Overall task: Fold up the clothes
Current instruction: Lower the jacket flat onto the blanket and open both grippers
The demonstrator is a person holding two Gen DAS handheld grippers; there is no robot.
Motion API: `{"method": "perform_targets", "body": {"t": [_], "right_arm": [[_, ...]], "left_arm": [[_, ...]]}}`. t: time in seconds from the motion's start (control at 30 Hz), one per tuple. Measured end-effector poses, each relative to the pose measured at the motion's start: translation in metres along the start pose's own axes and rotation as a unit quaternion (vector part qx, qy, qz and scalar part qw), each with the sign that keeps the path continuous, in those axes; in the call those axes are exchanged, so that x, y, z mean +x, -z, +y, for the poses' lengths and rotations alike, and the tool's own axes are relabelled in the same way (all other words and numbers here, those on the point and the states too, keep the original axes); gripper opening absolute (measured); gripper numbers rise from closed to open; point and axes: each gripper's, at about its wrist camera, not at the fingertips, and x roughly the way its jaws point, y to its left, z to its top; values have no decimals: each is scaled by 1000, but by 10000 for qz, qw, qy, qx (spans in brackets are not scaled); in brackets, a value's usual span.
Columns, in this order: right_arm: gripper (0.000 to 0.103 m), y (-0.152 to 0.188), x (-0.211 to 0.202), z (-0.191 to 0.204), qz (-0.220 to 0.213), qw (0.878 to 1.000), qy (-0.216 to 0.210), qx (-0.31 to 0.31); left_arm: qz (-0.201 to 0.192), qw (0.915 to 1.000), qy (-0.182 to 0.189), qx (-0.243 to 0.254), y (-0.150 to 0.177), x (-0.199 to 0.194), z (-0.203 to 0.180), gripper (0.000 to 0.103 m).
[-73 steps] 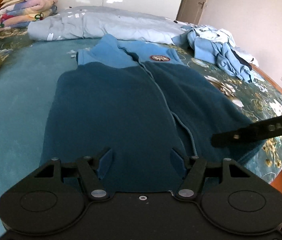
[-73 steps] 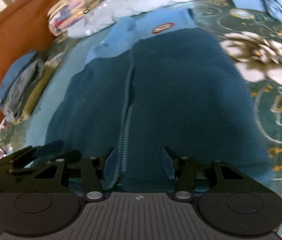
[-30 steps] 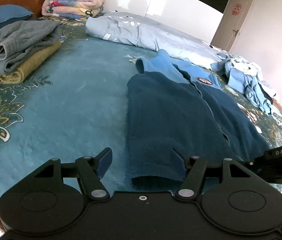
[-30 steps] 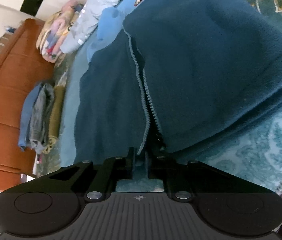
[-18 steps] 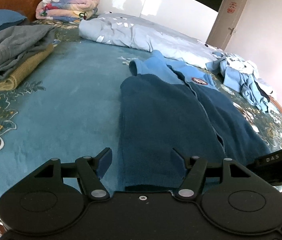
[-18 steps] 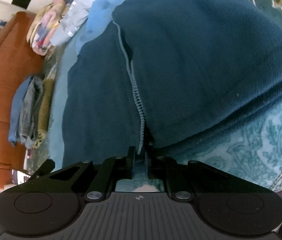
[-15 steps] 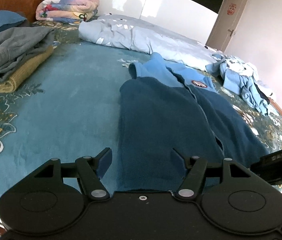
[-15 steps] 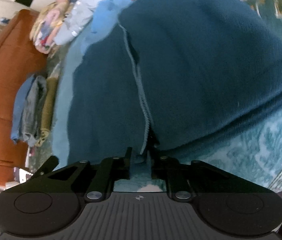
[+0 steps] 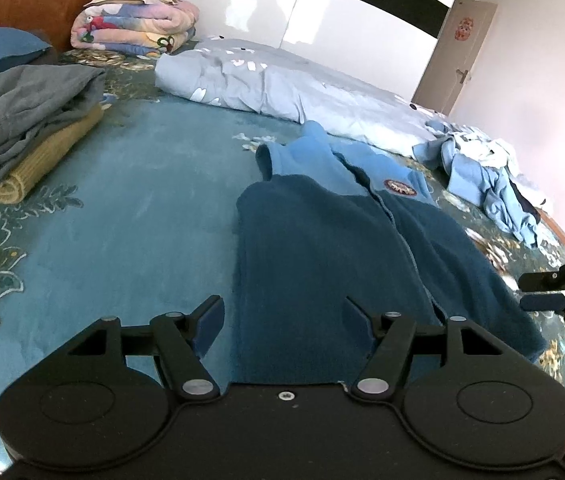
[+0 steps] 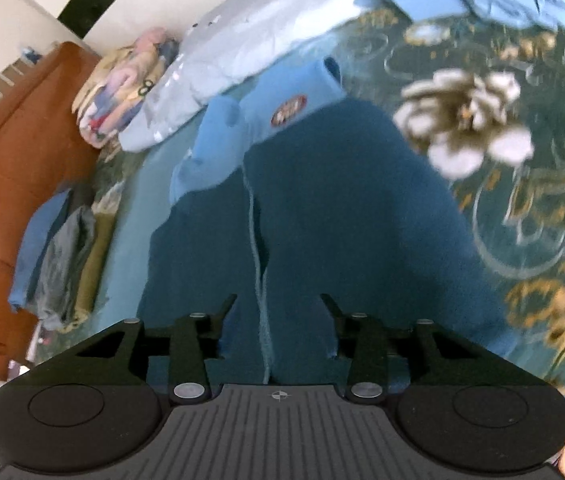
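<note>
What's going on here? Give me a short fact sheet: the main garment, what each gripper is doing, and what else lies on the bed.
garment: dark blue fleece jacket, light blue collar, round chest badge, lying flat, zip side up
left gripper: open, holding nothing, above the jacket's hem
right gripper: jaws opening, pads not pressing the fleece, over the zip
surface: teal floral bedspread
elsewhere: folded stack, rolled quilt, pale blue duvet, unfolded light blue clothes

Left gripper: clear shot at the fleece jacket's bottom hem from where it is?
Probably yes. The left gripper is open with nothing in it, and the dark blue fleece jacket lies flat right ahead, its hem below the fingertips. Nothing lies across it; the right gripper, jaws opening and holding nothing, sits off to the side.
</note>
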Motion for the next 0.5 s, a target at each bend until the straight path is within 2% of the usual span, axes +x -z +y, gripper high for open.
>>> {"method": "perform_targets", "body": {"t": [0.1,0.27,0.33,0.37,0.5], "right_arm": [[46,-12,1,2,-47,9998,73,-192],[50,-28,11,6,-25,9996,66,-282],[58,-32,16,8,-13,9995,34,-323],[66,-35,19,9,-12,9994,14,-344],[78,-46,26,12,-59,9990,-47,-430]], "left_arm": [[-25,10000,17,39,-4,3,2,67],[22,10000,21,3,-8,11,6,67],[50,10000,27,3,-9,14,8,70],[67,10000,33,1,-10,16,9,72],[94,9999,137,-23,-18,25,14,80]]}}
